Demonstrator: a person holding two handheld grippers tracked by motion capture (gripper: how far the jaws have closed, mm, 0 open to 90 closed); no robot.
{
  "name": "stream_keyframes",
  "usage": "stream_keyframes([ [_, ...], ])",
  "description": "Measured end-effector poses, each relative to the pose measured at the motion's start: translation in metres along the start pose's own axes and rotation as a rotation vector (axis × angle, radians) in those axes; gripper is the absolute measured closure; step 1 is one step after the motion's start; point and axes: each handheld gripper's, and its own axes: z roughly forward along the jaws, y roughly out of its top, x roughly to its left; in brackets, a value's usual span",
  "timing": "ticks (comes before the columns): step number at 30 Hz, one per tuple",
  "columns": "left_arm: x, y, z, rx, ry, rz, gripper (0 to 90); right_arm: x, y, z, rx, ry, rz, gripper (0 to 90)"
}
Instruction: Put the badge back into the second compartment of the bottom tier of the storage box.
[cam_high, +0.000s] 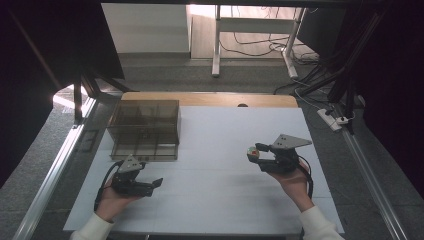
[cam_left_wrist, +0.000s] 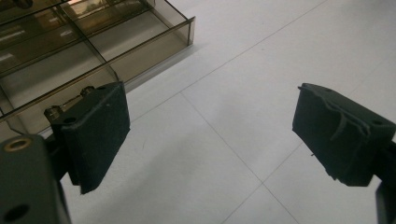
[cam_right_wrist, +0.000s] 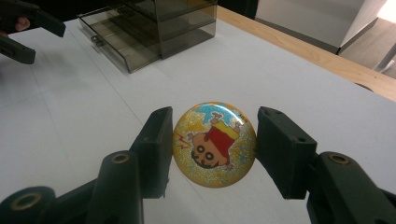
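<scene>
A round pin badge (cam_right_wrist: 215, 161) with a cartoon child on glittery yellow sits upside down between my right gripper's (cam_right_wrist: 212, 135) black jaws, which press on its two edges. In the high view the right gripper (cam_high: 256, 154) holds the badge (cam_high: 252, 151) just above the white table (cam_high: 215, 190), right of centre. My left gripper (cam_high: 156, 183) rests low at the front left, open, with nothing between its pads (cam_left_wrist: 98, 135). A smoky clear drawer box (cam_high: 145, 127) stands at the back left, and its low drawer (cam_left_wrist: 88, 51), split into compartments, is pulled out toward the left gripper.
The drawer box (cam_right_wrist: 159, 25) stands far left of the badge, with the left gripper (cam_right_wrist: 28, 32) beside it. A wooden table edge (cam_right_wrist: 327, 58) runs along the back. Metal rails (cam_high: 55, 165) flank the table, and cables and a power strip (cam_high: 332, 120) lie on the floor to the right.
</scene>
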Motion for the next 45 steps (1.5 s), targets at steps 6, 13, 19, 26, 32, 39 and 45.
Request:
stream_keyframes([
  [6, 0.000, 0.000, 0.001, 0.005, 0.002, 0.003, 11.3, 0.001, 0.001, -0.001, -0.004, -0.005, -0.007, 46.9],
  [13, 0.000, 0.000, 0.001, 0.002, 0.001, 0.001, 11.3, 0.001, 0.001, -0.001, -0.006, -0.004, -0.007, 47.0],
  [19, 0.000, -0.001, 0.001, 0.005, 0.000, 0.003, 11.2, 0.001, 0.001, -0.001, -0.007, -0.006, -0.010, 47.0],
  [26, 0.000, -0.001, 0.001, 0.003, 0.002, 0.002, 11.3, 0.000, 0.002, -0.004, -0.017, -0.011, -0.008, 47.0],
  [32, 0.001, 0.000, 0.000, -0.001, 0.002, -0.003, 11.3, 0.003, 0.004, -0.003, -0.024, 0.000, -0.013, 47.0],
  [39, 0.000, 0.000, 0.001, -0.001, 0.001, -0.003, 11.3, 0.008, 0.011, 0.001, -0.039, 0.019, -0.020, 47.0],
  [45, 0.001, 0.000, 0.001, -0.001, -0.001, -0.006, 11.3, 0.014, 0.016, 0.007, -0.041, 0.035, -0.030, 47.0],
])
